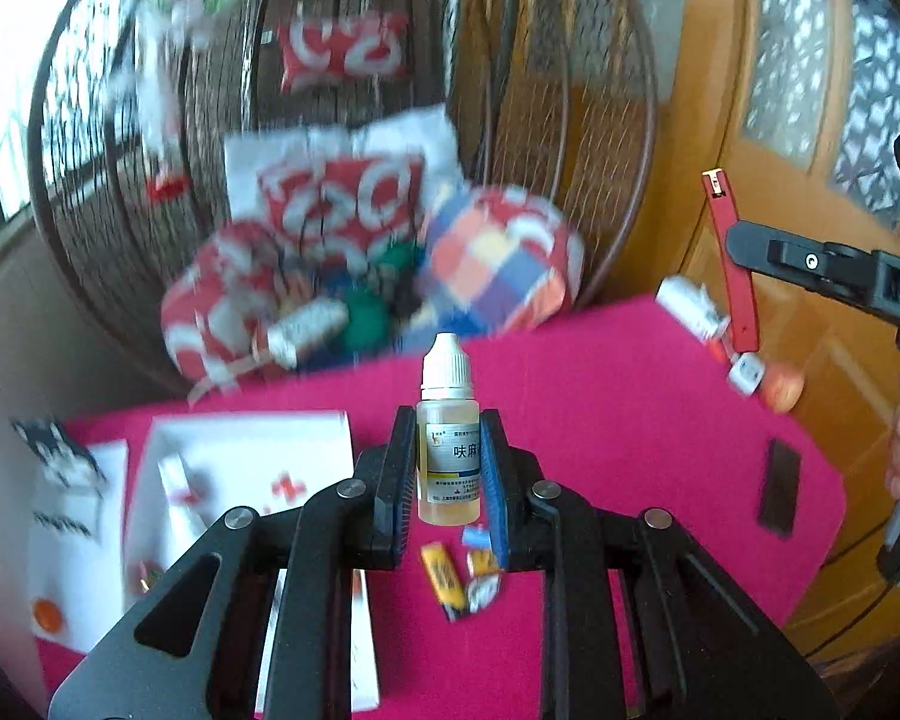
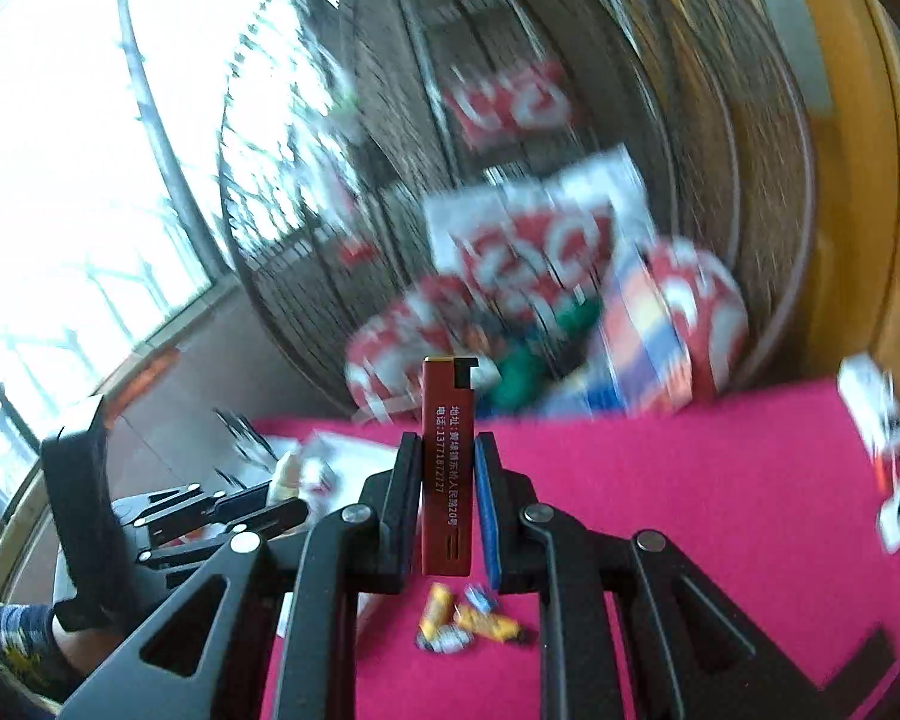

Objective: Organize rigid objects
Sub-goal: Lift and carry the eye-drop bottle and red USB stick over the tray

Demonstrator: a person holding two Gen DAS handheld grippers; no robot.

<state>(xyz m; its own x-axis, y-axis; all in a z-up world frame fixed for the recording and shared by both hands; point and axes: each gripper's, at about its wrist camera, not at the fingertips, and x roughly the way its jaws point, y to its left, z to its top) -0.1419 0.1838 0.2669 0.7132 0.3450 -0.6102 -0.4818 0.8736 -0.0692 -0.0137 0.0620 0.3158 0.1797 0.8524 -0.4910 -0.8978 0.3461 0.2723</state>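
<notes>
Pink cloth covers the table below your left gripper, whose jaws clamp a small dropper bottle upright between them; scattered batteries lie just beneath, a white box off to its left. Through your right gripper, jaws pinch a red lighter upright, batteries lying below it.

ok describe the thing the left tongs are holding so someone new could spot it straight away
Start at the pink table cloth; above its middle, the left tongs pinch a small dropper bottle upright. It has a white pointed cap, pale yellow liquid and a white printed label, unlike the flat red lighter in the right tongs or the yellow wrapped pieces lying below.
</notes>
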